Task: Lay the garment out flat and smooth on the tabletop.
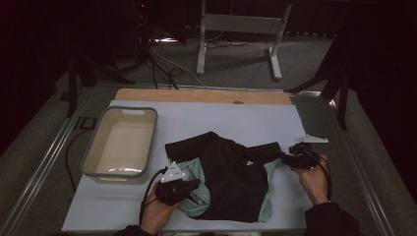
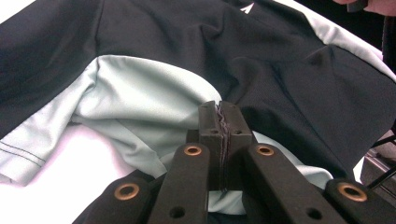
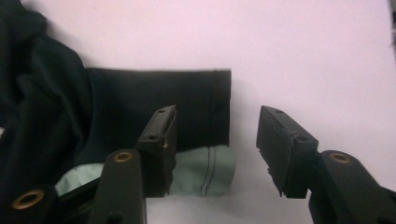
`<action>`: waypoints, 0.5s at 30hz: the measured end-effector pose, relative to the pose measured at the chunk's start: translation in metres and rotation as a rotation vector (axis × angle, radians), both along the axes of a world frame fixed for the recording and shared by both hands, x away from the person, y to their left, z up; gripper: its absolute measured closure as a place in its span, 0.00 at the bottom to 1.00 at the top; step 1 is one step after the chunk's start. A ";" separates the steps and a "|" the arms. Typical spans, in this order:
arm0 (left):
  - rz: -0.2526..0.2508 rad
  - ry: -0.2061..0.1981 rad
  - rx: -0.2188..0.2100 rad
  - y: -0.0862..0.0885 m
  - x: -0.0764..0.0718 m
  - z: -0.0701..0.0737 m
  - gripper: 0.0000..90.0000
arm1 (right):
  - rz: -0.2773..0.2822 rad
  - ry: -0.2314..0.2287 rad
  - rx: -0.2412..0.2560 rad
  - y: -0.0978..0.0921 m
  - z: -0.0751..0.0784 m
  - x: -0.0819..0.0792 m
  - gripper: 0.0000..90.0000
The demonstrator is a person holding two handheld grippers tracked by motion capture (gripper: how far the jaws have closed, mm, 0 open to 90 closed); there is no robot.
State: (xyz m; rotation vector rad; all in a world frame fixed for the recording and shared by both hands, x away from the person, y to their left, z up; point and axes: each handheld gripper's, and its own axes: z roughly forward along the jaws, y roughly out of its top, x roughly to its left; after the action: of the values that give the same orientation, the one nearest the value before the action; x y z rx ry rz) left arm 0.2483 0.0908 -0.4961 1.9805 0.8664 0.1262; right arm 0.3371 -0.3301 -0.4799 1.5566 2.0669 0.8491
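Note:
A black shirt [image 1: 231, 177] with mint-green side panels lies crumpled on the white mat [image 1: 246, 118]. My left gripper [image 1: 194, 188] rests at the shirt's near left edge. In the left gripper view my left gripper [image 2: 219, 109] is shut, with mint fabric [image 2: 140, 88] gathered up to the jaw tips. My right gripper [image 1: 290, 158] is at the shirt's right sleeve. In the right gripper view my right gripper [image 3: 217, 116] stands open: one jaw is over the black sleeve [image 3: 196, 98], the other over bare mat, and a mint cuff [image 3: 205, 172] peeks out below.
A beige plastic bin [image 1: 93, 147] stands on the mat to the left of the shirt. A wooden strip [image 1: 196, 96] runs along the table's far edge. Beyond it are cables and a white stand [image 1: 201, 44] on the floor.

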 end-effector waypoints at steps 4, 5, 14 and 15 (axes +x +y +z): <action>-0.001 0.001 0.001 -0.001 0.000 0.000 1.00 | -0.006 0.039 0.014 -0.003 -0.010 0.000 0.57; -0.001 0.000 0.000 -0.001 -0.001 0.000 1.00 | 0.009 0.064 0.022 -0.004 -0.015 -0.001 0.61; -0.008 -0.001 0.002 -0.001 -0.001 0.000 1.00 | 0.059 0.074 0.001 -0.003 -0.018 -0.018 0.95; -0.008 0.000 0.002 -0.001 -0.001 0.000 1.00 | 0.062 0.068 -0.003 -0.003 -0.016 -0.021 0.95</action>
State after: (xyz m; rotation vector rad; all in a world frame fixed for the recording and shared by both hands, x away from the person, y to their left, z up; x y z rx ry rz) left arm 0.2471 0.0893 -0.4961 1.9858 0.8580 0.1225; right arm 0.3164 -0.3327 -0.4964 1.5475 2.1733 0.8253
